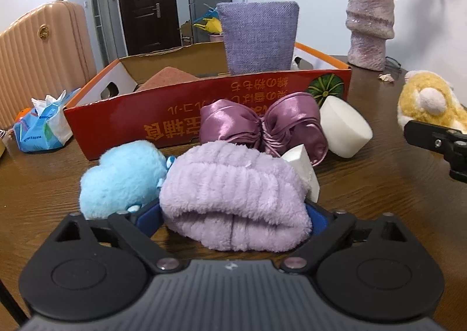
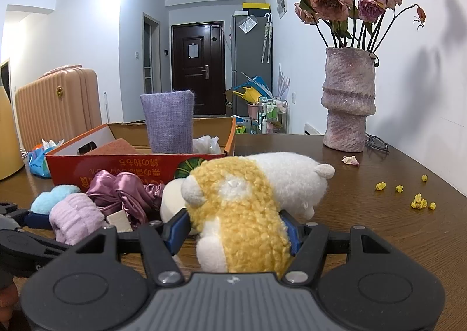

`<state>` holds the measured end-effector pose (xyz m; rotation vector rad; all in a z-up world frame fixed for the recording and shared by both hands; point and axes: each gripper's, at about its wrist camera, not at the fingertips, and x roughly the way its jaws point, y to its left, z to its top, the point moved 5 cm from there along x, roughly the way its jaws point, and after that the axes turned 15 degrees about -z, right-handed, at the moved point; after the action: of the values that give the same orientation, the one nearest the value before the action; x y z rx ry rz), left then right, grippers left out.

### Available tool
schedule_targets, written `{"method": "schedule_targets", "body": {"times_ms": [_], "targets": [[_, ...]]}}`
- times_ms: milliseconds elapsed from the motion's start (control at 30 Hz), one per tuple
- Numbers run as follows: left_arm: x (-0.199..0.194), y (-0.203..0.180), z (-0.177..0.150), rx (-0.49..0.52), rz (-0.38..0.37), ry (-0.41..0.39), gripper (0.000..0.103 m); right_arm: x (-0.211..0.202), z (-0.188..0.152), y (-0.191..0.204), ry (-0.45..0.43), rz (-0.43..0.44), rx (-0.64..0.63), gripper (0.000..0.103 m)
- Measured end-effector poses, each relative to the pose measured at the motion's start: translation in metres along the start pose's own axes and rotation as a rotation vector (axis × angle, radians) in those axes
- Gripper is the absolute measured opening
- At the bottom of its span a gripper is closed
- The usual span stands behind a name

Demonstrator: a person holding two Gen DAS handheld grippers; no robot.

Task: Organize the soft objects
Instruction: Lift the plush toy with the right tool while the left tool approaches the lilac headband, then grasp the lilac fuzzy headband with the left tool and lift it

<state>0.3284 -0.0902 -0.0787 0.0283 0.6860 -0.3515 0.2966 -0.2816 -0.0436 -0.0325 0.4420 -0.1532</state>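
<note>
My left claw (image 1: 233, 214) stands apart around the lilac hat (image 1: 233, 193) on the table (image 1: 379, 199); my right claw (image 2: 236, 231) clamps the yellow plush (image 2: 242, 214) before the box (image 2: 116, 167).

A brown wooden table (image 1: 364, 199) holds everything. A red cardboard box (image 1: 175, 120) with an orange rim sits on it, far from the camera. In front of the box lie a fluffy blue toy (image 1: 119, 176), a soft lilac hat (image 1: 233, 193), a shiny purple bow (image 1: 262, 123), a round white sponge (image 1: 344, 129) and a small white foam block (image 1: 303, 167), all bunched close together. A yellow and white plush animal (image 2: 242, 214) rests on the table to the right of them. A tall pink vase (image 2: 347, 100) with dried roses stands near the wall, with glasses (image 2: 378, 142) beside it. Little yellow bits (image 2: 420, 202) and one pale petal (image 2: 350, 160) are scattered on the wood. A blue and white plastic bag (image 1: 43, 126) lies left of the box.
</note>
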Motion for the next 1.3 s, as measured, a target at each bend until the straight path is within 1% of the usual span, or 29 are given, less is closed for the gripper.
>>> {"method": "schedule_targets", "body": {"times_ms": [133, 200, 233, 300, 333, 400, 467, 833, 1300], "targets": [[-0.003, -0.001, 0.0, 0.0, -0.014, -0.017, 0.079, 0.0, 0.0, 0.0, -0.004, 0.004, -0.001, 0.064], [-0.006, -0.002, 0.001, 0.005, -0.014, -0.038, 0.068, -0.001, 0.0, 0.0, -0.006, 0.007, 0.0, 0.064], [-0.008, -0.003, 0.002, 0.01, -0.013, -0.054, 0.065, -0.002, 0.0, -0.001, -0.007, 0.008, 0.0, 0.064], [-0.014, -0.005, 0.003, 0.02, -0.013, -0.085, 0.054, -0.003, 0.0, -0.001, -0.011, 0.012, 0.0, 0.064], [-0.017, -0.006, 0.005, 0.026, -0.012, -0.101, 0.052, -0.004, 0.0, -0.001, -0.013, 0.013, -0.001, 0.064], [-0.021, -0.007, 0.006, 0.034, -0.012, -0.123, 0.042, -0.005, 0.0, 0.0, -0.017, 0.015, -0.003, 0.064], [-0.025, -0.007, 0.008, 0.035, -0.01, -0.14, 0.04, -0.007, 0.0, 0.0, -0.02, 0.018, -0.004, 0.064], [-0.04, -0.003, 0.012, 0.012, -0.008, -0.209, 0.039, -0.01, 0.002, 0.0, -0.035, 0.026, -0.002, 0.064], [-0.066, -0.002, 0.017, 0.005, 0.008, -0.294, 0.037, -0.025, 0.007, 0.006, -0.111, 0.037, 0.0, 0.064]]}}
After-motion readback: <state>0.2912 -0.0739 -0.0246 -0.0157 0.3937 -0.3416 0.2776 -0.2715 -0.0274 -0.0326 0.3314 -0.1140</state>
